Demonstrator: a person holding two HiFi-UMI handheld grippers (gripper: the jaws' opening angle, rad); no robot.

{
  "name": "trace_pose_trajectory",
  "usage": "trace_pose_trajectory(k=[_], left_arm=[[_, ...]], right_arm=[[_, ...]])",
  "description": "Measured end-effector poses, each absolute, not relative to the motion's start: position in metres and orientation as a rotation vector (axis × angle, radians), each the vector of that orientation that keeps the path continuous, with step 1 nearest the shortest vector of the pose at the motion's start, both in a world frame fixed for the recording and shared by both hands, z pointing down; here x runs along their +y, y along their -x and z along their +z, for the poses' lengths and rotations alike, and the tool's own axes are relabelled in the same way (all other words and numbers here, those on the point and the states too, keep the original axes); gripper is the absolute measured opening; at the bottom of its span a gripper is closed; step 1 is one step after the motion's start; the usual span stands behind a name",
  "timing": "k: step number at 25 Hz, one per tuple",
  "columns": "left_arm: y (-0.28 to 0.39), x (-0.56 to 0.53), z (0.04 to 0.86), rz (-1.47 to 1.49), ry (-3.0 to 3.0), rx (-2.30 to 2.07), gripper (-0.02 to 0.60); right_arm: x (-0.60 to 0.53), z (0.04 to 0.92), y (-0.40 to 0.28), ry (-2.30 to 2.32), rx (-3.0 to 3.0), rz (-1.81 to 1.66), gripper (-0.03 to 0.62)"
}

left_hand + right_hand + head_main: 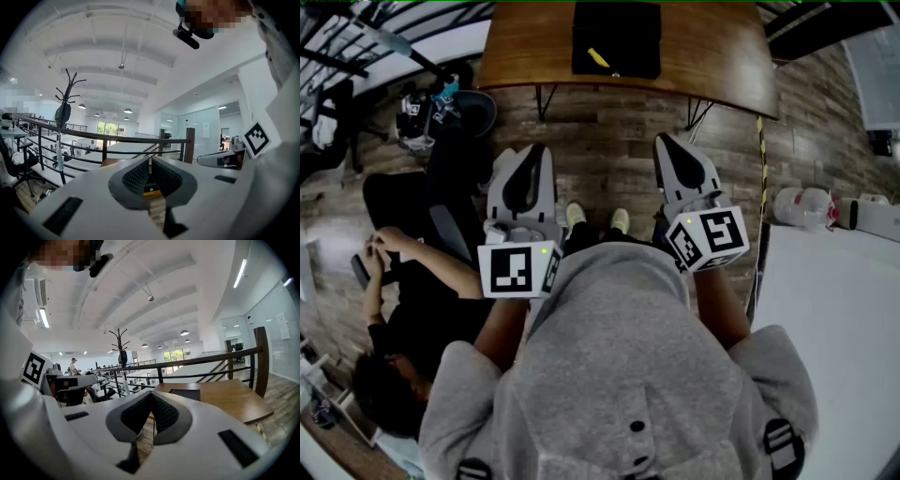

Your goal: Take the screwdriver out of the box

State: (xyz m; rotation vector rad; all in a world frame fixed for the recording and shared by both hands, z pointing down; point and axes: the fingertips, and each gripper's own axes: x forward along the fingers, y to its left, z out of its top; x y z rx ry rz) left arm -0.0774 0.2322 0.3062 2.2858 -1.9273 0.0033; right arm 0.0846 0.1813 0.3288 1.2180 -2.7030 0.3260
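Wooden table [717,52] bore the box [628,28] containing the screwdriver [598,57], well beyond the left gripper [532,155] and right gripper [671,145], both closed, empty.

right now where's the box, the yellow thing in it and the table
box [628,28], head view, middle of its black surface
yellow thing [598,57], head view, its mid-length, probably the screwdriver
table [712,47], head view, bare wood right of the box

This is an open-plan office on a mezzanine: a black metal railing [197,363] edges a grey-brown wood-plank floor [609,159] where a rounded brown wooden table [712,47] stands. Glass partition walls [206,133], round hanging ceiling lamps [184,333] and a black branching coat stand [63,110] show it too.
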Motion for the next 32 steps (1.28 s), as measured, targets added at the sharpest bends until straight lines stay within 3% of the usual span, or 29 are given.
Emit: trace_pose_trajectory(k=[18, 32], left_arm=[[0.13, 0.239, 0.314, -0.02, -2.296, -1.895, 0.029], [0.129, 0.242, 0.313, -0.012, -2.315, -1.896, 0.029]], right_arm=[[0.198, 0.329, -0.019, -1.155, -2.754, 0.293, 0.015], [0.198, 0.333, -0.015, -1.167, -2.716, 0.255, 0.015]])
